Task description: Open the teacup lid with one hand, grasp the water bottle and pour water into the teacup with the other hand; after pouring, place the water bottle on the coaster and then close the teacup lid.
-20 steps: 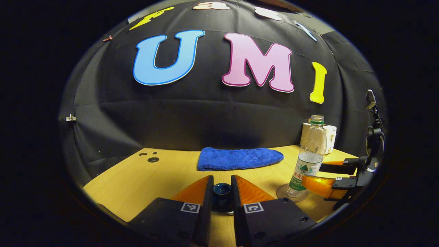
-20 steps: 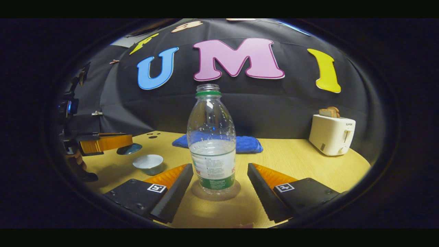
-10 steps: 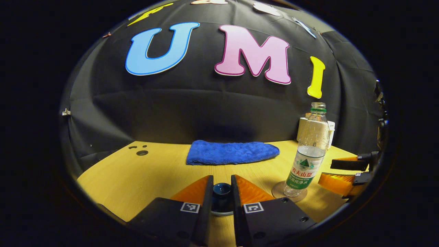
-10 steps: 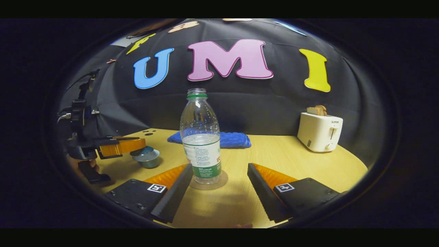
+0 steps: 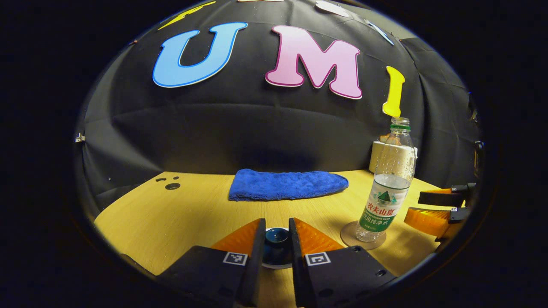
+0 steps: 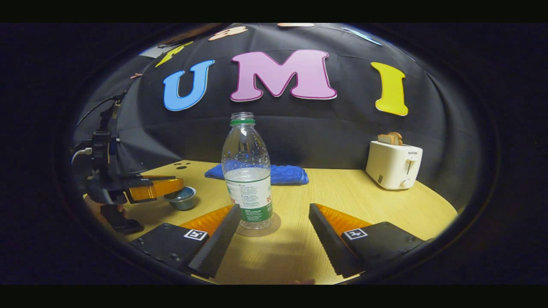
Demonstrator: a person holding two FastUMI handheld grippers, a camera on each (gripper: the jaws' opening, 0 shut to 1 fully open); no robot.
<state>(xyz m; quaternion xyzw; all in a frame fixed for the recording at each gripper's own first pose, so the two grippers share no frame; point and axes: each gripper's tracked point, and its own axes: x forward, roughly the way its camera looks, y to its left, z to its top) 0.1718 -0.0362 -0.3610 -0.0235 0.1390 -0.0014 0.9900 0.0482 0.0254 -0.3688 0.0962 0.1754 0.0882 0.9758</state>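
Left gripper (image 5: 276, 244) pinches the teacup lid's (image 5: 276, 236) knob over the teacup (image 6: 183, 199), near the tabletop's (image 6: 351, 201) left edge. Right gripper (image 6: 274, 233) is spread; the water bottle (image 6: 247, 171) stands mid-table on the coaster (image 6: 274, 222). Lid likely ceramic, fragile, slippery; keep the knob grip.

Two low tabletop views, shared bottle (image 5: 391, 179)
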